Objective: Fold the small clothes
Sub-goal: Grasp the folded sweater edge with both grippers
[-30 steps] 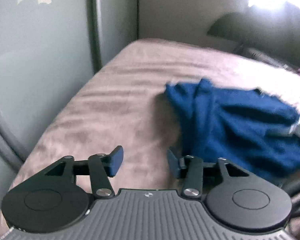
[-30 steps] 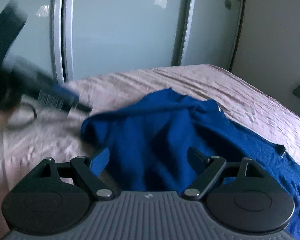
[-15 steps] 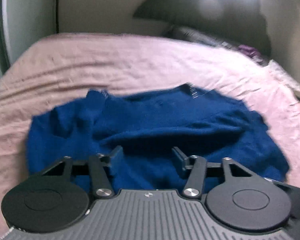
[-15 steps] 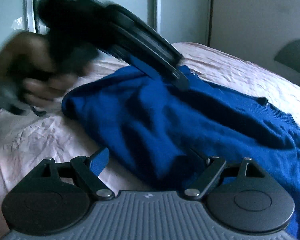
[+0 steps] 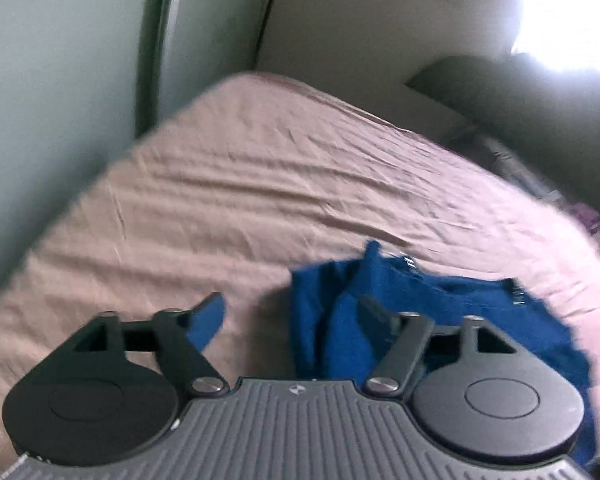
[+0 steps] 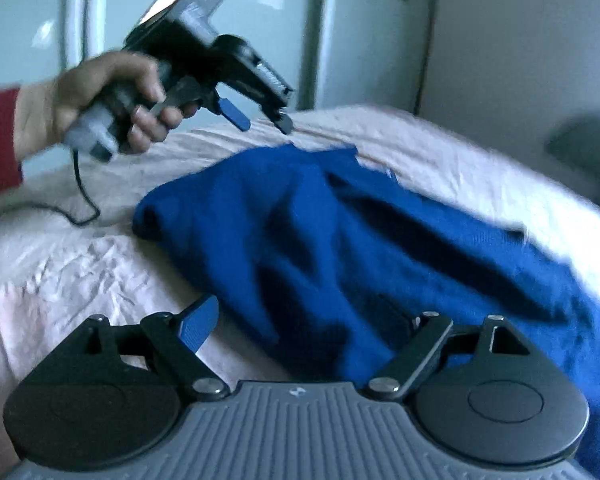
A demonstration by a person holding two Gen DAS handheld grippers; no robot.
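A blue knitted garment (image 6: 340, 232) lies crumpled on the pink bed sheet (image 6: 60, 272). My right gripper (image 6: 296, 320) is open and empty, low over the garment's near edge. The left wrist view shows the same garment (image 5: 440, 312) at the lower right, with my left gripper (image 5: 292, 316) open and empty over its left edge. In the right wrist view the left gripper (image 6: 260, 120) is held in a hand above the garment's far corner, apart from the cloth.
The bed sheet (image 5: 260, 184) stretches away toward a pale wall. Glossy wardrobe doors (image 6: 260, 20) stand along the bed's far side. A dark cushion (image 5: 520, 100) sits at the far right. A black cable (image 6: 82, 196) trails on the sheet.
The left gripper has lifted off the garment and swung left, so the garment now sits at the lower right of its view. The right gripper stays open over the near edge.
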